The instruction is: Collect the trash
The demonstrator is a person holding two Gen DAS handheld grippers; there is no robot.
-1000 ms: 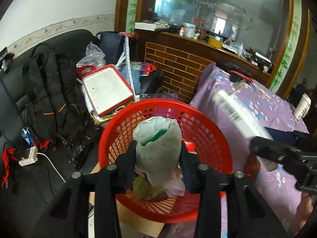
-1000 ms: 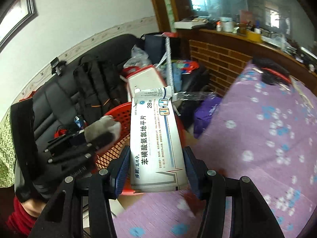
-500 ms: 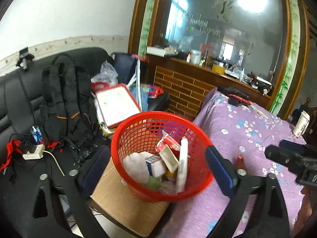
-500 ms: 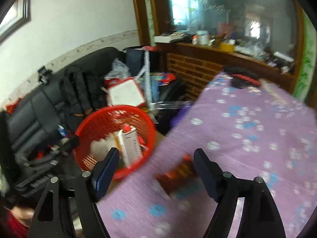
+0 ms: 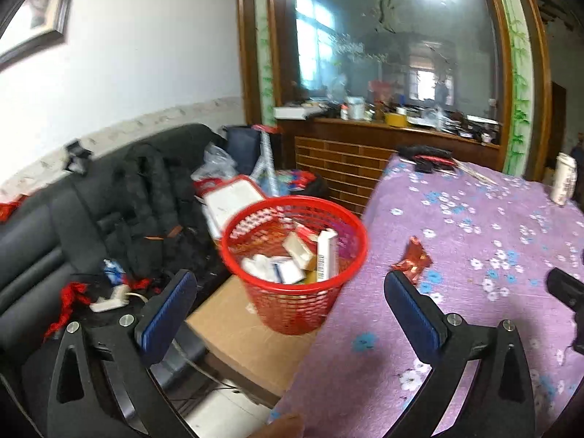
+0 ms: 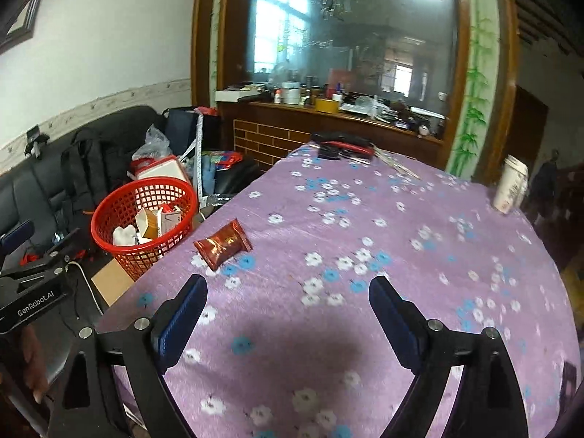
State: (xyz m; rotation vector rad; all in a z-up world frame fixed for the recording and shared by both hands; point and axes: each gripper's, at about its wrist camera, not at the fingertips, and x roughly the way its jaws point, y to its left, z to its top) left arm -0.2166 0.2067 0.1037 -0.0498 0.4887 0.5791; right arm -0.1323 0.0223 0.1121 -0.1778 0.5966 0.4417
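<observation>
A black sofa piled with bags filled the far left. A table under a purple flowered cloth spread to the right, a paper cup at its far right edge. A red basket of boxes stood on a cardboard box beside the table. Nothing blocked the red wrapper on the cloth, which lay ahead of the right gripper, slightly left. The left gripper and the right one both gaped wide, empty.

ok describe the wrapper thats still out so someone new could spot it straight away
Start at the table with the purple flowered cloth, and go to its edge nearest the red basket. The wrapper lies flat on the cloth there, apart from the basket. It is a shiny, crinkled red-brown packet, the only loose piece on that side; the white paper cup stands at the far edge.
</observation>
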